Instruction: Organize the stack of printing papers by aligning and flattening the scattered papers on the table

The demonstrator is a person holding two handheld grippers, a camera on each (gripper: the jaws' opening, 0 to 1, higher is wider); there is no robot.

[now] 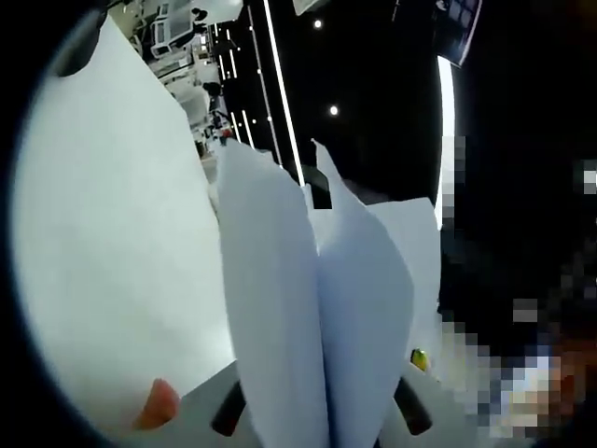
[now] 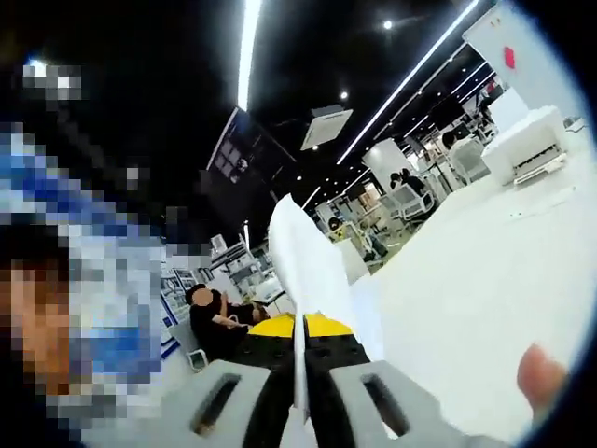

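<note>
The white worktop [image 2: 485, 280] is the largest thing in the right gripper view, spreading across the right half and running back toward a white printer [image 2: 527, 145] that sits on its far side. A fingertip [image 2: 541, 373] of the person shows at the lower right edge of that view.

In the left gripper view a broad white sheet [image 1: 112, 261] covers the left half, lit bright and curving away toward the upper left; another fingertip [image 1: 160, 403] touches its lower edge.

The printing papers [image 1: 317, 317] stand up out of the left gripper [image 1: 322, 411], held by their lower edge and fanning apart above it into two or three separate leaves. The grey fingers [image 1: 210, 401] of this gripper are closed on the papers.

In the right gripper view the papers [image 2: 303, 261] appear edge-on as a thin white blade rising from the right gripper [image 2: 300, 392]. Its grey fingers [image 2: 215, 397] are pressed together on the sheet edge, with the black and yellow body of the other gripper [image 2: 298, 341] just behind the papers.

Far behind, under dark ceiling with long light strips [image 2: 250, 47], a seated person in black [image 2: 215, 322] is at the left of the papers.
</note>
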